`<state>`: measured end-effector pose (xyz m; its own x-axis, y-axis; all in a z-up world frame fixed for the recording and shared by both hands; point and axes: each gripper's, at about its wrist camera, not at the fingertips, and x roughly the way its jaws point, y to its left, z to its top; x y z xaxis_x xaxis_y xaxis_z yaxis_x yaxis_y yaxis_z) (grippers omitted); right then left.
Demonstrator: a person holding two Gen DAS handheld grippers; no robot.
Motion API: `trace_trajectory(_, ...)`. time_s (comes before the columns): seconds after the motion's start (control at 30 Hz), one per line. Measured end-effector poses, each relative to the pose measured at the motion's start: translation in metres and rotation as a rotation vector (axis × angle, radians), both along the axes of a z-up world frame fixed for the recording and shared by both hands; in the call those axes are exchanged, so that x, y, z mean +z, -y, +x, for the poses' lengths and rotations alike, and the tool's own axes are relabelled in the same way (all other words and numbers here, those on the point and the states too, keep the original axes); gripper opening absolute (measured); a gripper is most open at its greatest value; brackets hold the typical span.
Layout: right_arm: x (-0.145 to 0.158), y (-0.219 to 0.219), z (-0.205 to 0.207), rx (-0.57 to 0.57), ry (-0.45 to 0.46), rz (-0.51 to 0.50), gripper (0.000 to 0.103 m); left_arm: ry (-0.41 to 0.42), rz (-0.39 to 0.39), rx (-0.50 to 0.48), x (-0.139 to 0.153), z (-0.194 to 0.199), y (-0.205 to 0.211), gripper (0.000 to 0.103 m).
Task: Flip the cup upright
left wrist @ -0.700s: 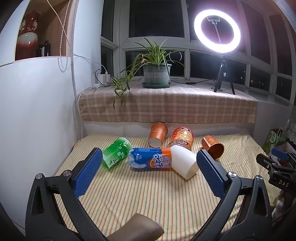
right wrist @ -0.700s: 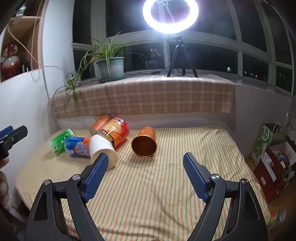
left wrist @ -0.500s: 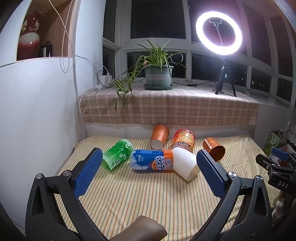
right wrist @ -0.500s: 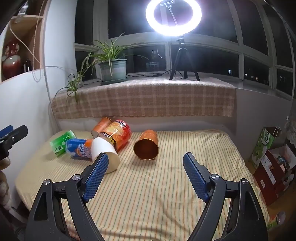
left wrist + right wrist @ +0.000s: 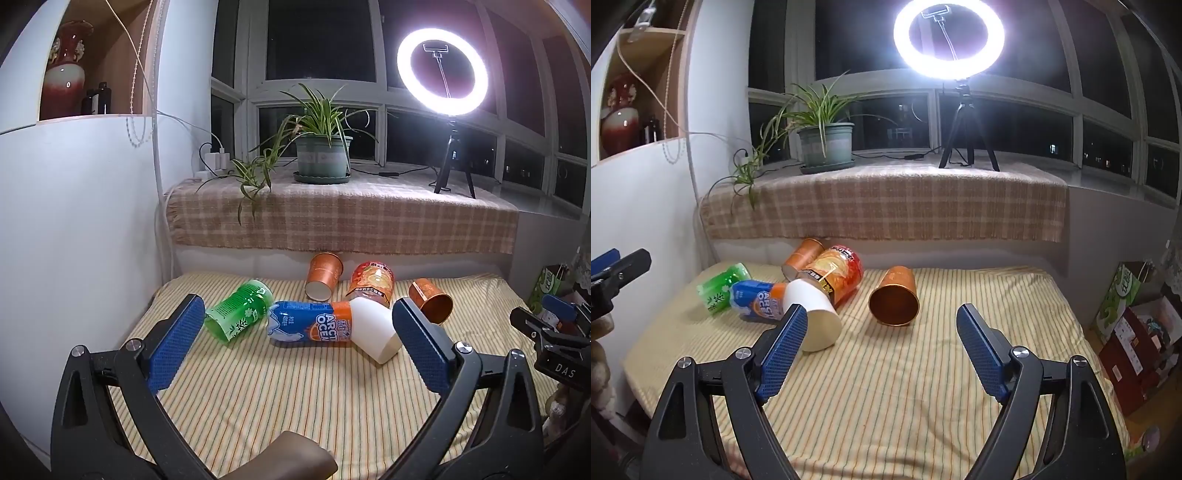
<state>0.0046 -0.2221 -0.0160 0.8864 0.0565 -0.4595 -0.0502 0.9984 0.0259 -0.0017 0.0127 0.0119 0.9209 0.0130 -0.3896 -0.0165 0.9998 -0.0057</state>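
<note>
Several cups lie on their sides on the striped cloth. A green cup (image 5: 238, 312), a blue-and-orange Arctic Ocean cup (image 5: 310, 323) and a white cup (image 5: 375, 332) lie in a row. Behind them lie a copper cup (image 5: 323, 275), an orange printed cup (image 5: 371, 282) and another copper cup (image 5: 432, 301), whose mouth faces the right wrist view (image 5: 894, 297). My left gripper (image 5: 297, 341) is open and empty, short of the row. My right gripper (image 5: 882, 341) is open and empty, short of the copper cup.
A checked cloth covers the windowsill (image 5: 340, 221) behind the cups, with a potted plant (image 5: 323, 158) and a ring light (image 5: 443, 74) on it. A white cabinet wall (image 5: 74, 221) stands at the left. Boxes (image 5: 1134, 325) sit beyond the right edge.
Both grippers have drawn slightly closer and the view has shifted a little. The cups have not moved and both grippers stay open.
</note>
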Motion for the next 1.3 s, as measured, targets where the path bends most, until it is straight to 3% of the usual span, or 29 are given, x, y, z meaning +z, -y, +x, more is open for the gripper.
trace_trajectory(1.3,-0.0004,-0.0034,0.0017,0.003,-0.005,0.003,0.083,0.007,-0.001,0.000,0.0007,-0.0031,-0.0016,0.103)
